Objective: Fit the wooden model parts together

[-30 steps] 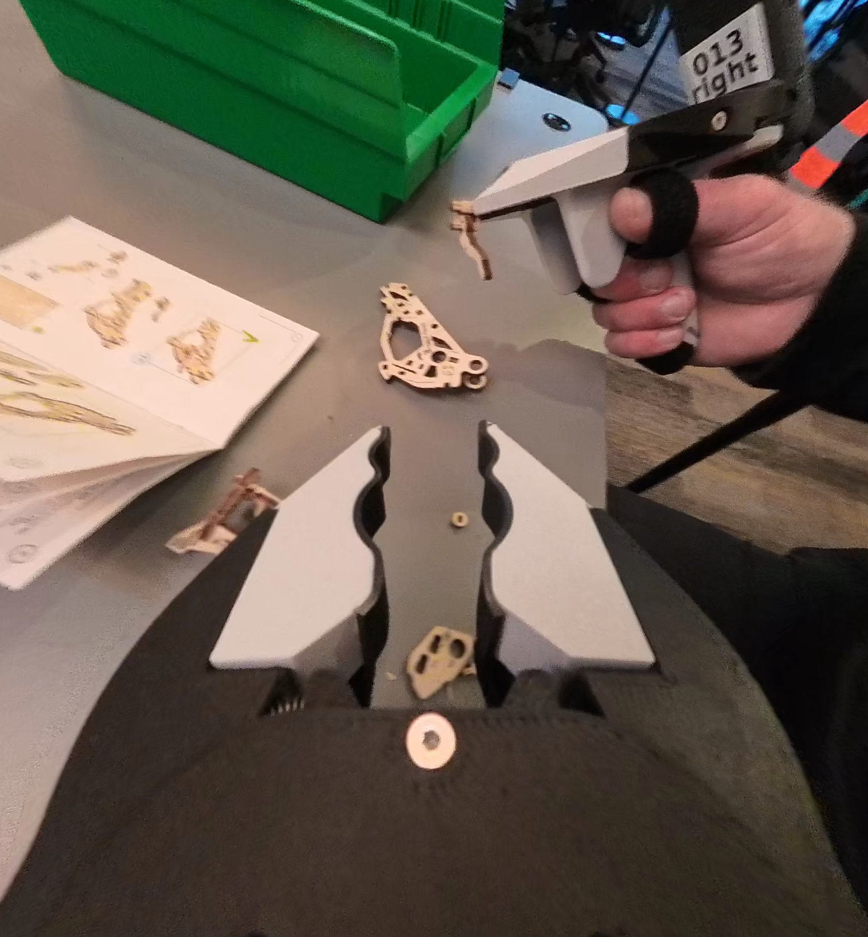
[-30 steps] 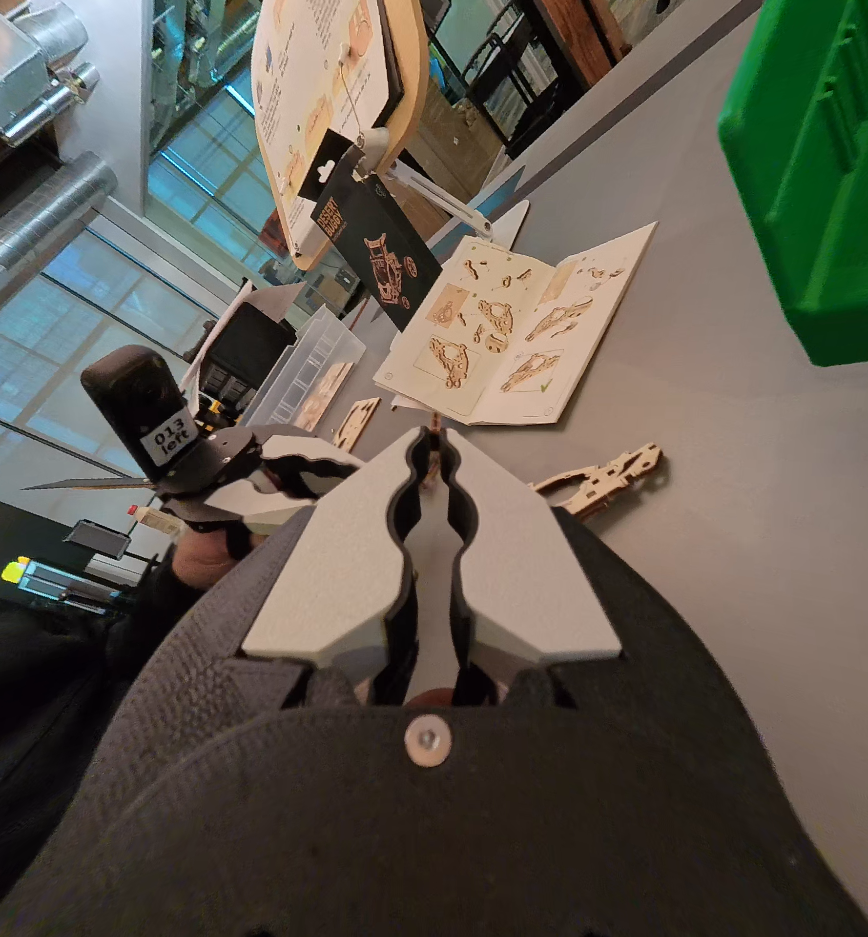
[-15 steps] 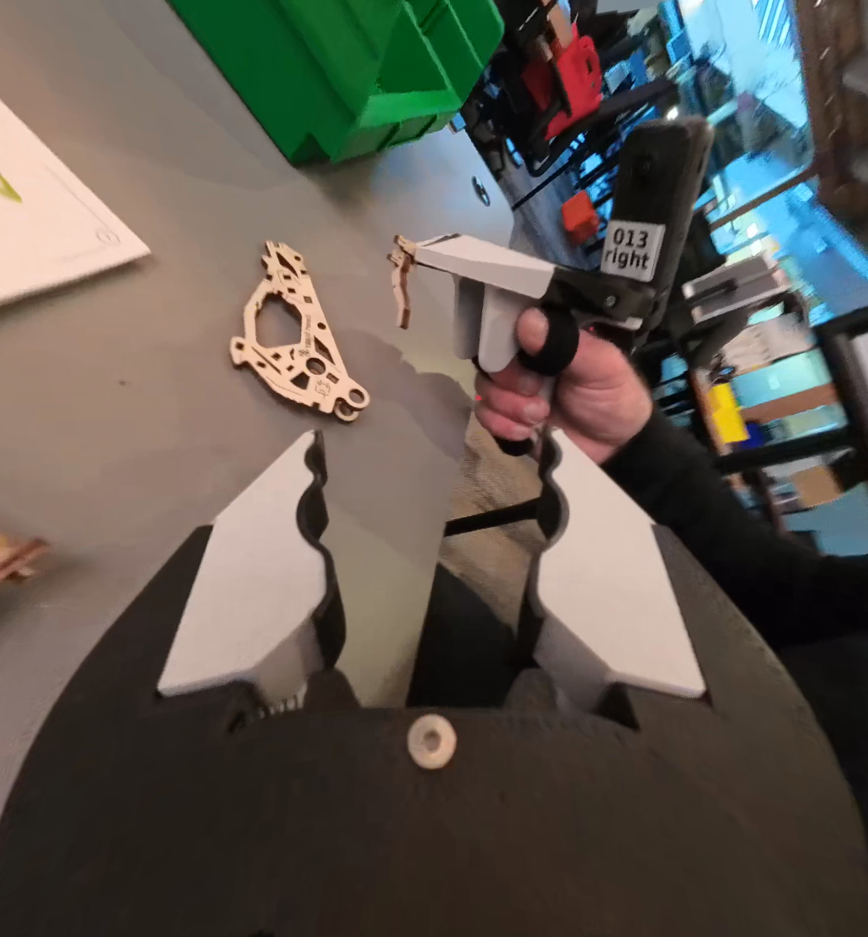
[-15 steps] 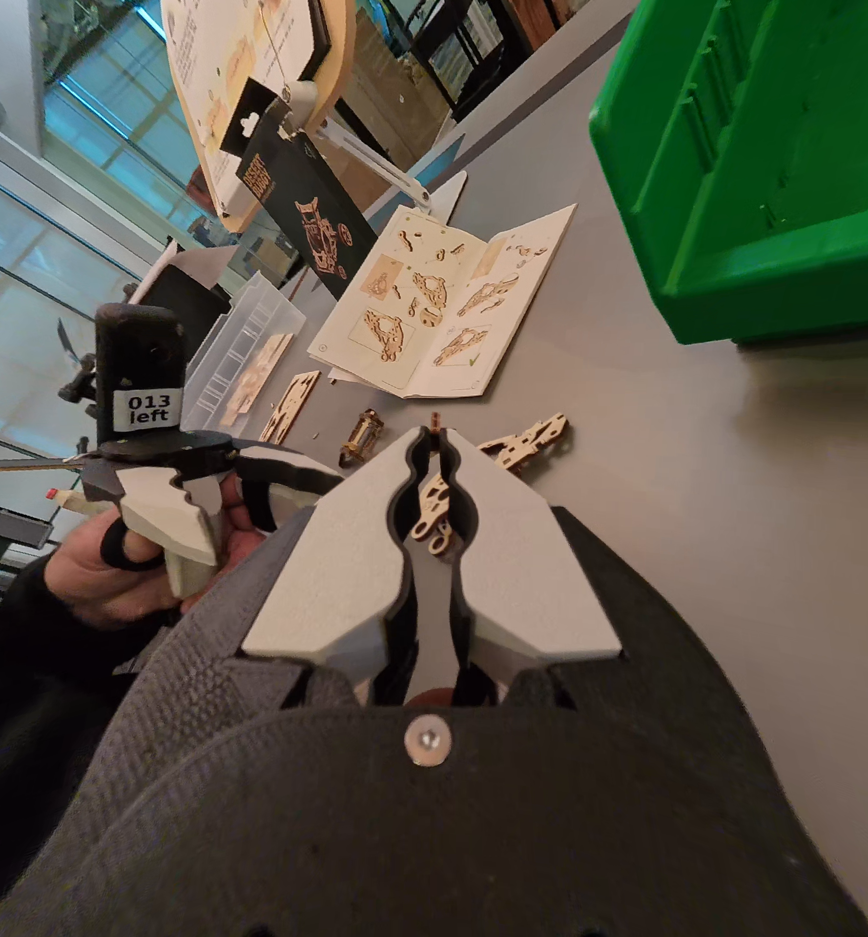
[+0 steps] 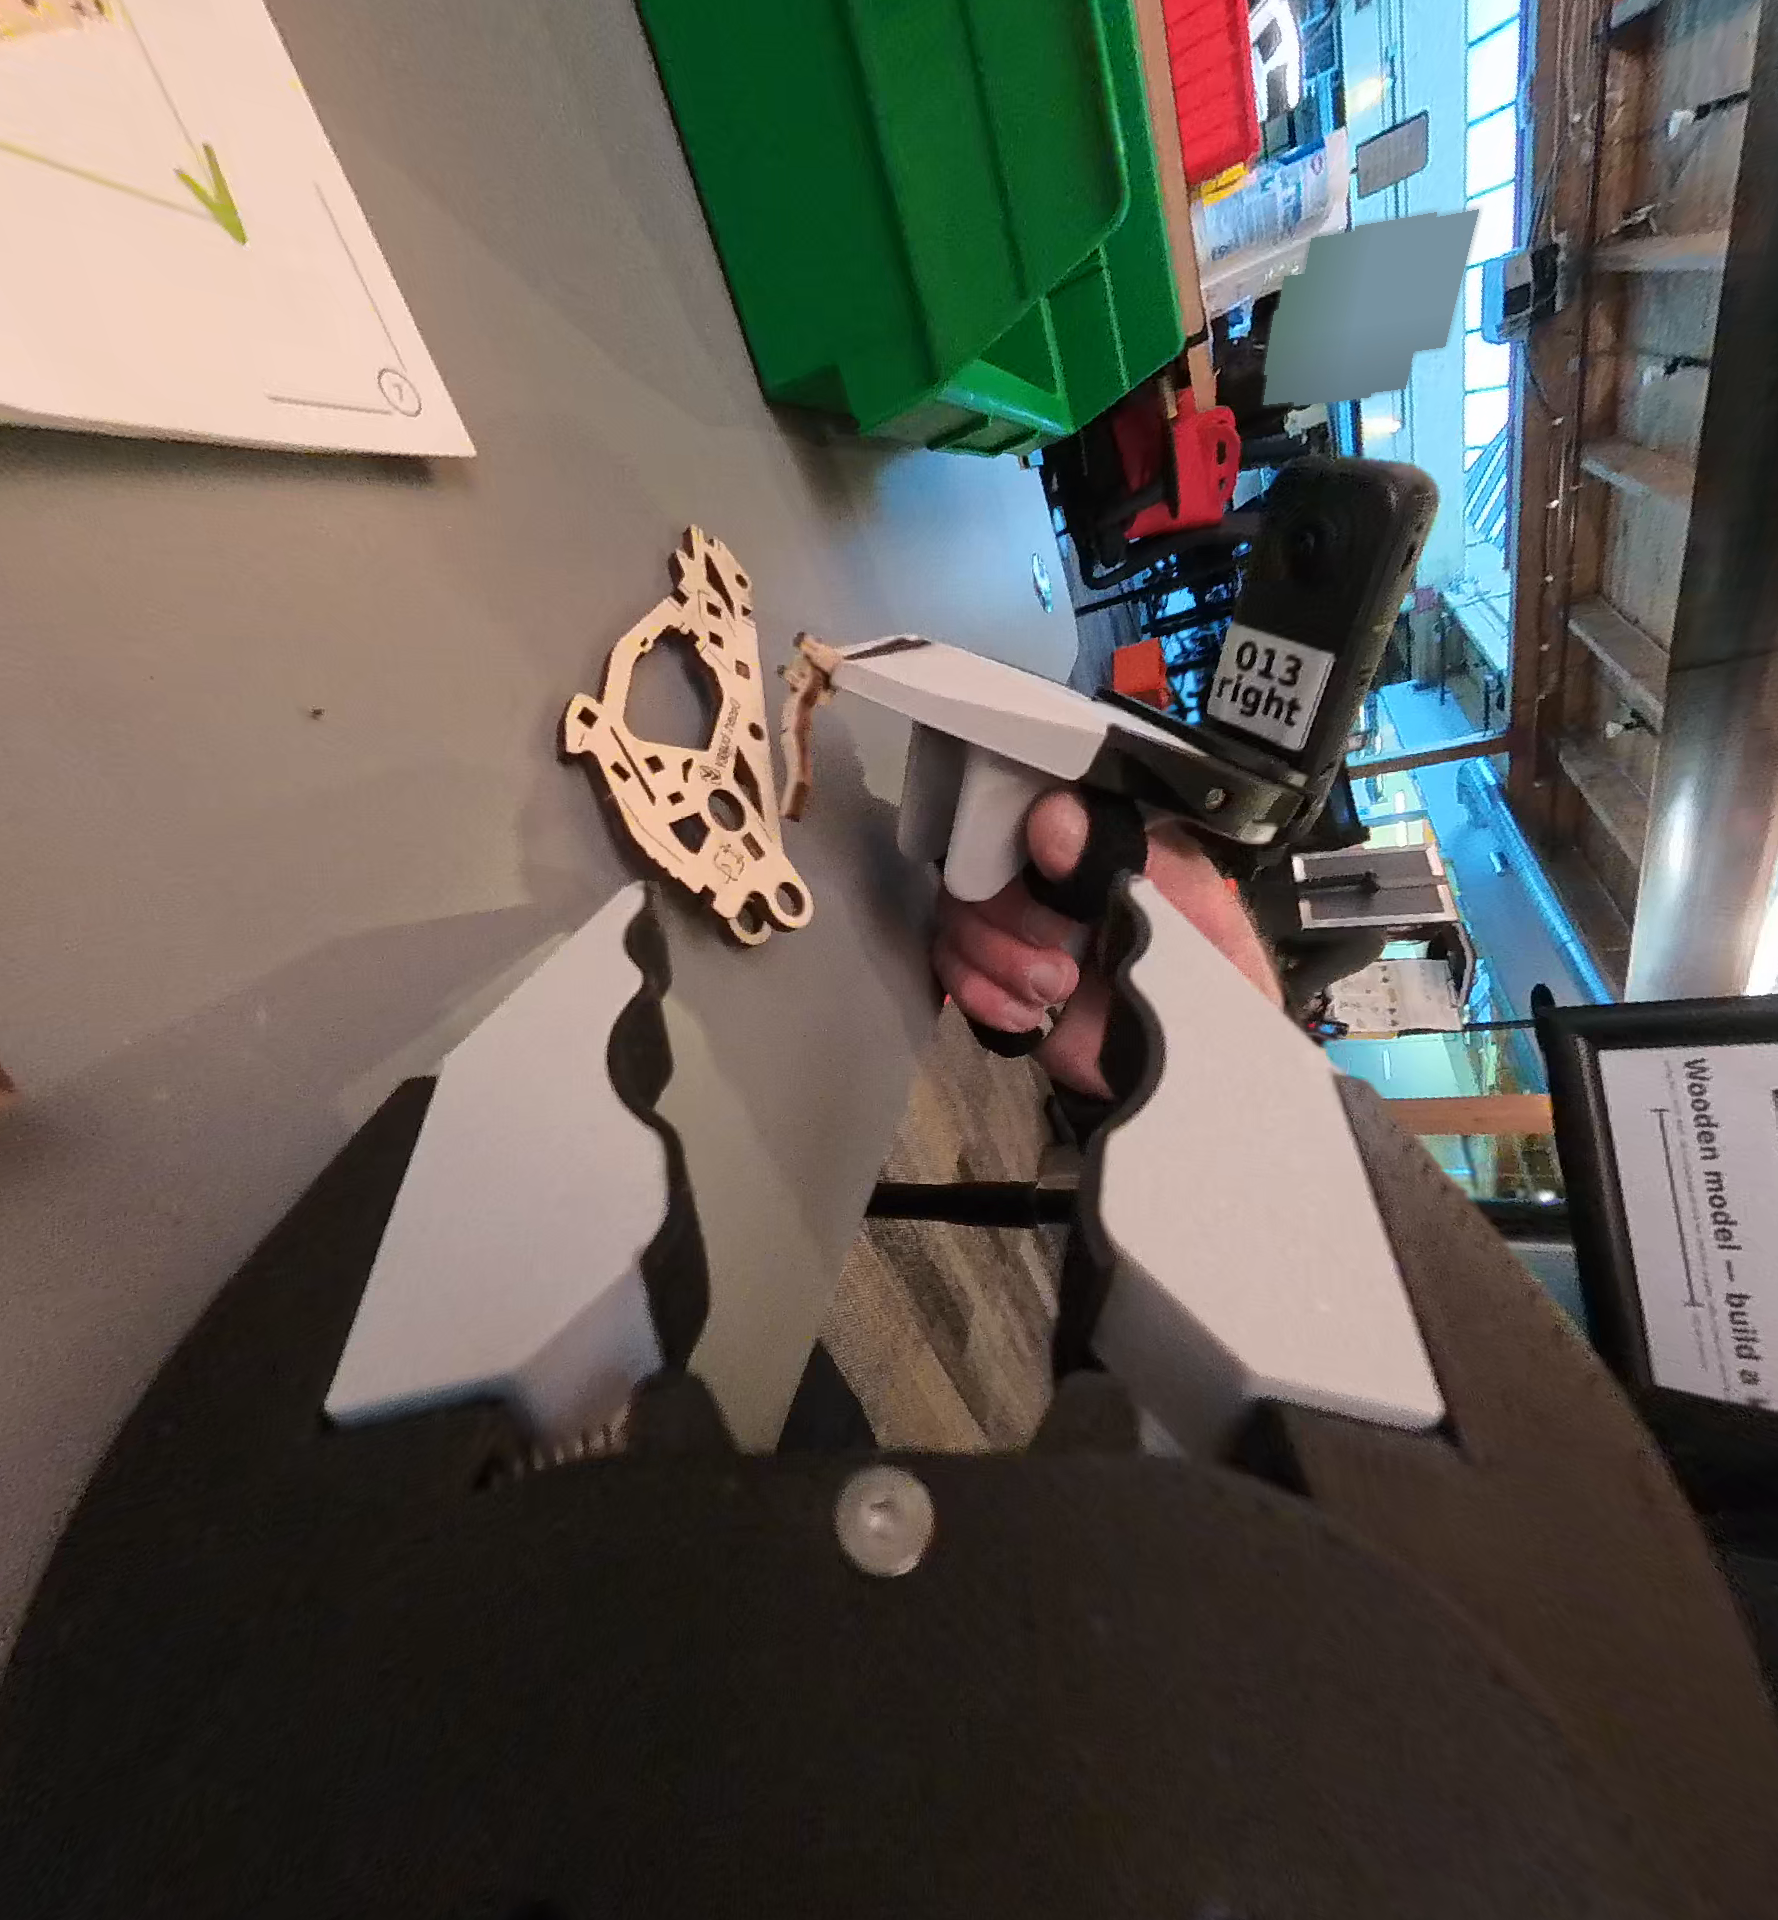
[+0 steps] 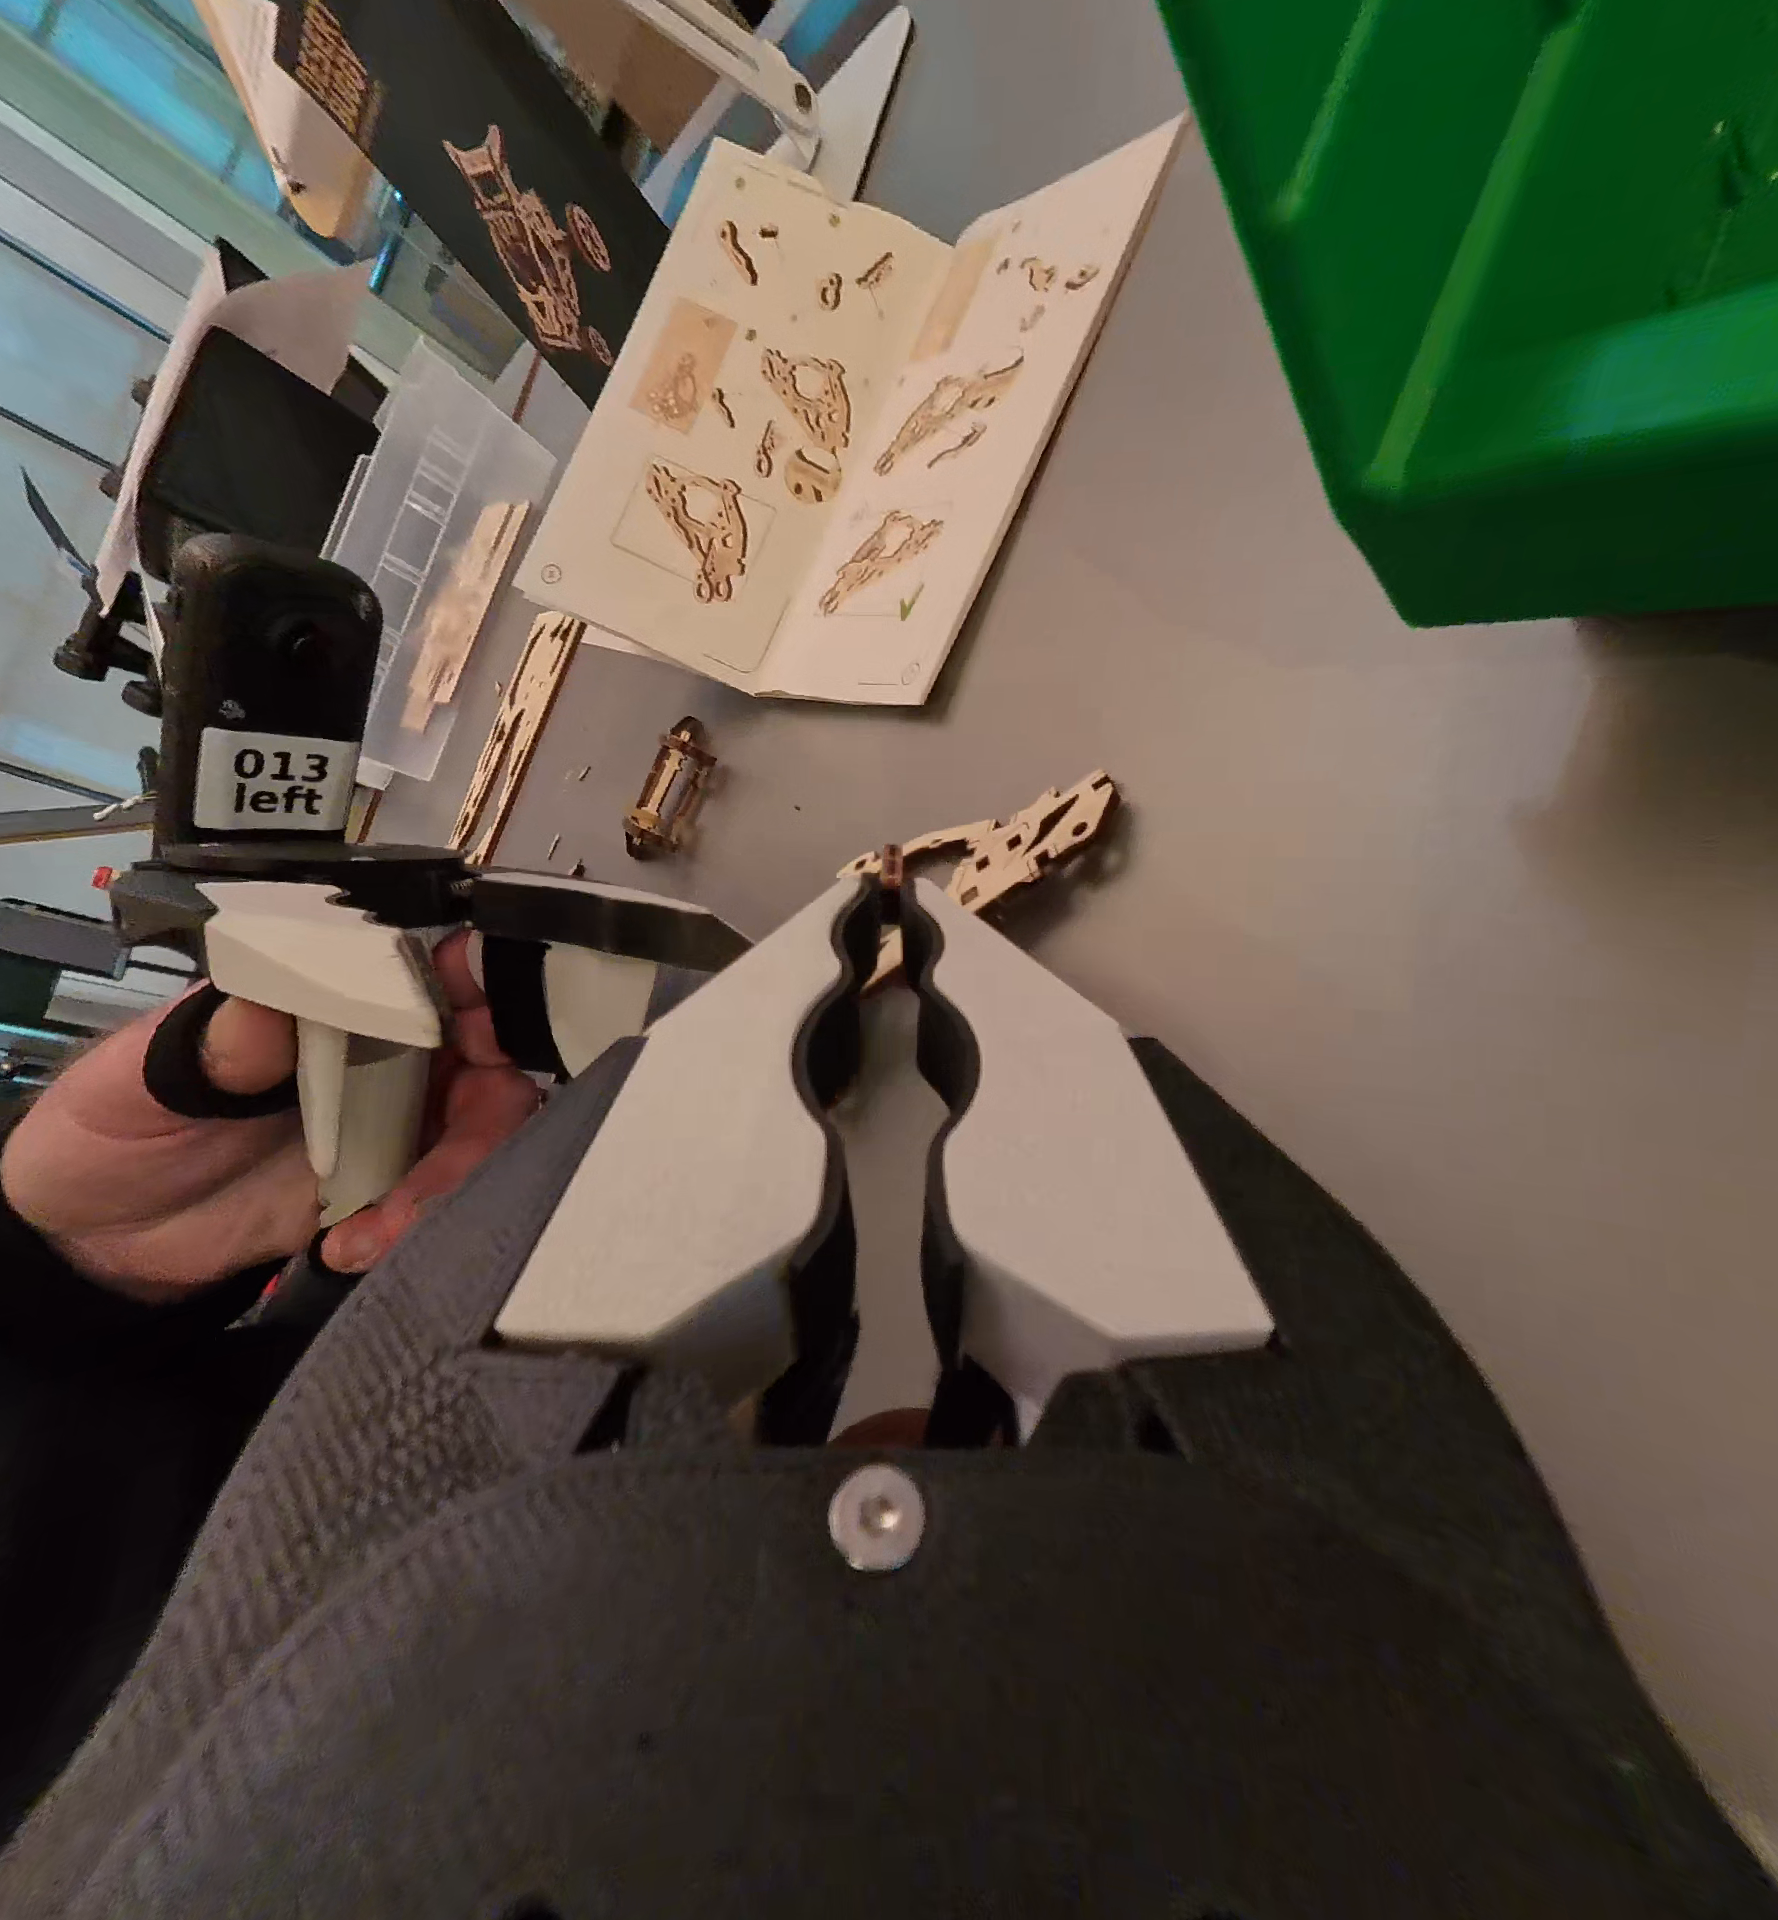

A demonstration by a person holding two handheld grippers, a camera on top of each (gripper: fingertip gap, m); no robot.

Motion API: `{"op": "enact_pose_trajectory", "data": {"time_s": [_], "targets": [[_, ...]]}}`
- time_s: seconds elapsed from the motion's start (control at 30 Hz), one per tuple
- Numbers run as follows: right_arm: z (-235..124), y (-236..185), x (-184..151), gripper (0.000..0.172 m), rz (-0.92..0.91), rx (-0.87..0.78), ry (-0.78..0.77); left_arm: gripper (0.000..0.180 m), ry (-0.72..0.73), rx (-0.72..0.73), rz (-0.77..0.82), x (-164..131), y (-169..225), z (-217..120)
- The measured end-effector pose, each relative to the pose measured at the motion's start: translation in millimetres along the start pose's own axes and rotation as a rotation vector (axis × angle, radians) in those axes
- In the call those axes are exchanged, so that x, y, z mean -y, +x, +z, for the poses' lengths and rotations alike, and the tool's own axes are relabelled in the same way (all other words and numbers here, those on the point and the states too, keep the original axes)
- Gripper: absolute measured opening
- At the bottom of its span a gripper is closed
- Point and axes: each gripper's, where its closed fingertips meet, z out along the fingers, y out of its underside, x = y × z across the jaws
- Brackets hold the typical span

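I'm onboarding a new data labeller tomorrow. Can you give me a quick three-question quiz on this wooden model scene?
1. True or false: the left gripper is holding a wooden piece.
2. What does the right gripper hold? A) a booklet B) a small thin wooden part C) nothing
3. Fill in: the flat wooden frame lies on the grey ____, between the open booklet and the green bin.

Key:
1. False. Its fingers stand wide apart with nothing between them.
2. B. The fingers are closed on it at their tips.
3. table
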Motion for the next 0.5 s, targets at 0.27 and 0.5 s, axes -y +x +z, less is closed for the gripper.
{"op": "enact_pose_trajectory", "data": {"time_s": [0.27, 0.5], "targets": [[3, 4, -5, 0.0, 0.041, 0.001, -0.039, 0.081, 0.006, -0.052, -0.088, 9, 2, 9], [3, 5, -6, 0.0, 0.064, 0.014, -0.049, 0.079, 0.038, -0.093, -0.099, 22, 4, 11]]}}
